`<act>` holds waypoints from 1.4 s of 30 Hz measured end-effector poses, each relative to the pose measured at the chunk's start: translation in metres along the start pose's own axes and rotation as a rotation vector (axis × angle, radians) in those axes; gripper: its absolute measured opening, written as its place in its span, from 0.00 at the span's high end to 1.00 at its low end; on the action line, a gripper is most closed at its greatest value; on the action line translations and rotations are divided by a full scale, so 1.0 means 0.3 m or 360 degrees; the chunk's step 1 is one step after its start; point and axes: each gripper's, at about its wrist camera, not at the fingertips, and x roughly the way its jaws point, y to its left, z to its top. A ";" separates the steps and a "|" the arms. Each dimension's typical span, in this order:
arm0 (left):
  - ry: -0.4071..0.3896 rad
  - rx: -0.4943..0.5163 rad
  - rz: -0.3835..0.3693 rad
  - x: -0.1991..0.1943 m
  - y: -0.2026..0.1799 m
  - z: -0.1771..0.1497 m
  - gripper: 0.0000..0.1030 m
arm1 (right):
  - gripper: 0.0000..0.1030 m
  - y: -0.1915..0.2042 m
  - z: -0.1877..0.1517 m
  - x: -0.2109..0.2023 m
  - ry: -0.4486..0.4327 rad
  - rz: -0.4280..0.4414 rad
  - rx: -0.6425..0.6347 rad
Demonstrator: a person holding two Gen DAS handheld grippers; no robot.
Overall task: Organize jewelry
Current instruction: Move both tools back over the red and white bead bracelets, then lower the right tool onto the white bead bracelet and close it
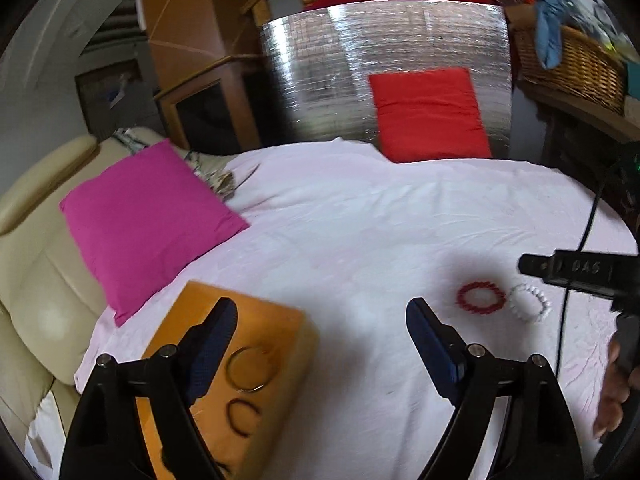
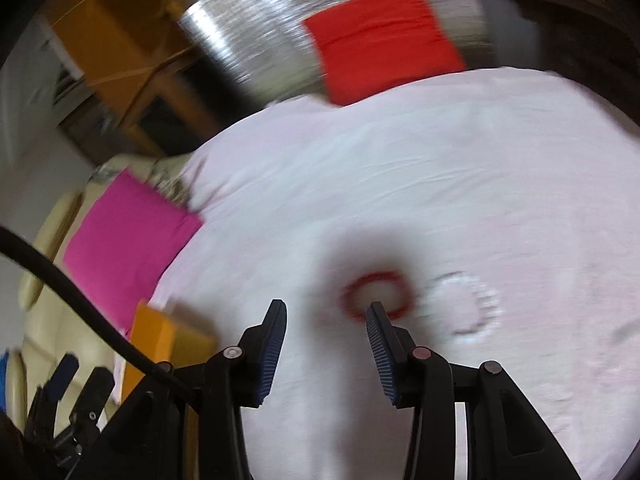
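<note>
An orange box (image 1: 276, 332) lies on the white sheet (image 1: 360, 220) at the lower left, with a metal ring (image 1: 250, 368) and a dark ring (image 1: 242, 416) on top of it. My left gripper (image 1: 320, 320) hangs over the box's right side, open wide and holding nothing. Further right a red bead bracelet (image 1: 480, 297) and a white bead bracelet (image 1: 530, 303) lie side by side on the sheet. In the right wrist view my right gripper (image 2: 326, 312) is open above the sheet, nothing between its pads, its right fingertip just in front of the red bracelet (image 2: 378, 294). The white bracelet (image 2: 466, 304) is beside it.
A pink cushion (image 1: 148, 220) rests on a cream armchair (image 1: 36, 280) at the left. A red cushion (image 1: 430, 114) leans on a silver foil panel (image 1: 320, 80) behind the sheet. A wicker basket (image 1: 576, 64) stands at the upper right. The orange box (image 2: 156, 344) shows at the lower left of the blurred right view.
</note>
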 end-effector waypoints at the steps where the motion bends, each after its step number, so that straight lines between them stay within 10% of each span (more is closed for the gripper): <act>1: -0.0007 0.0021 -0.0011 0.005 -0.033 0.006 0.16 | 0.56 -0.045 0.015 -0.018 -0.0015 -0.0029 0.0033; 14: 0.0075 0.0138 -0.0142 0.178 -0.317 0.024 0.16 | 0.54 -0.439 0.095 -0.049 0.0014 -0.0217 0.0334; 42: 0.0251 0.0243 -0.0106 0.351 -0.280 -0.085 0.16 | 0.54 -0.392 0.022 0.096 0.0219 -0.0273 0.0210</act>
